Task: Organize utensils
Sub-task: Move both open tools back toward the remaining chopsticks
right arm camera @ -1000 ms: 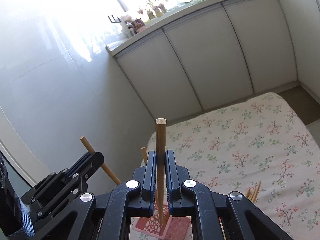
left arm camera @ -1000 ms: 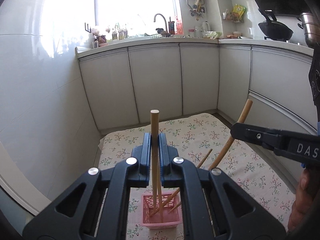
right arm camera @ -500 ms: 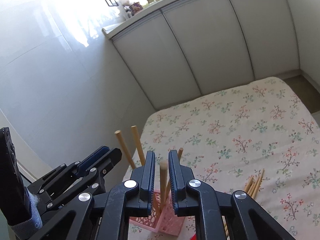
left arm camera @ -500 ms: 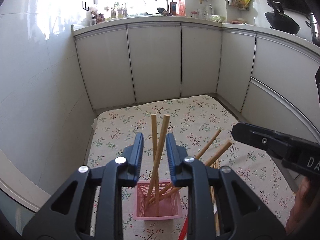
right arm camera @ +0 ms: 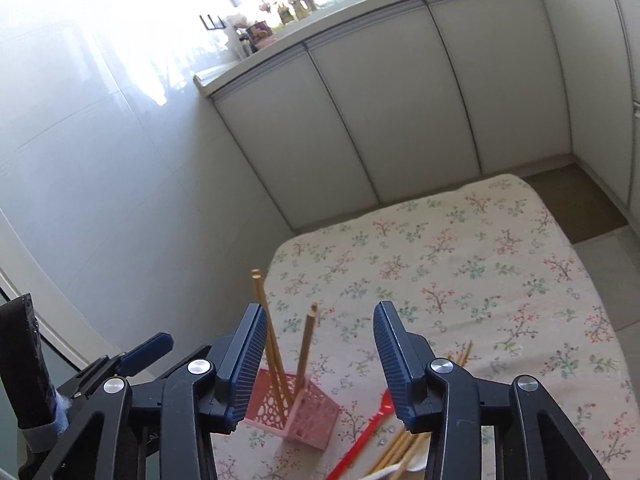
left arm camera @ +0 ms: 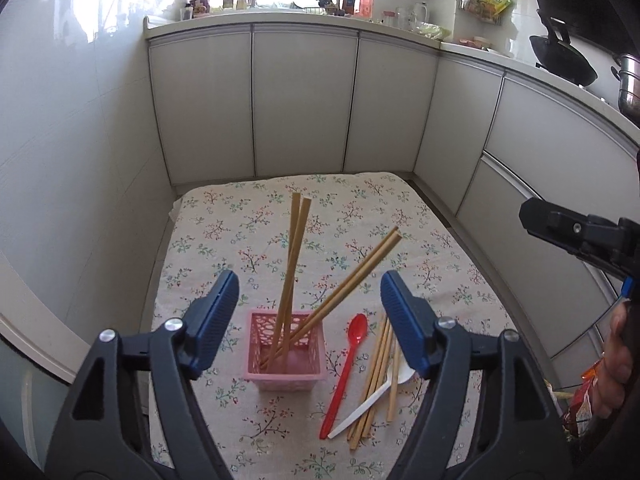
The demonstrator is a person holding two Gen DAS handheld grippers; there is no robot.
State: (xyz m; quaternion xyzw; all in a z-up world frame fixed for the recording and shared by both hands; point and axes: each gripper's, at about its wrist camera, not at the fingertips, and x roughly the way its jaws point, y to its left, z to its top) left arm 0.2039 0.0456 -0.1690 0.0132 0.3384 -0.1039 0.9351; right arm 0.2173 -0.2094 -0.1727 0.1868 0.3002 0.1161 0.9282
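A pink basket stands on the floral tablecloth. Several wooden chopsticks stand in it, one pair upright and one pair leaning right. My left gripper hovers above and behind the basket. Its jaws are opening wide, and no pad touches the sticks seen between them. My right gripper is opening too, with nothing pressed between its pads. A red spoon, a white spoon and loose chopsticks lie right of the basket.
White cabinets wrap the far and right sides, and a glossy wall runs close on the left. The right gripper's tip and a person's hand sit at the right edge, above a red packet.
Both grippers have gone from shut on a chopstick to open. The released sticks now stand in the pink basket, and both grippers have drawn back from it.
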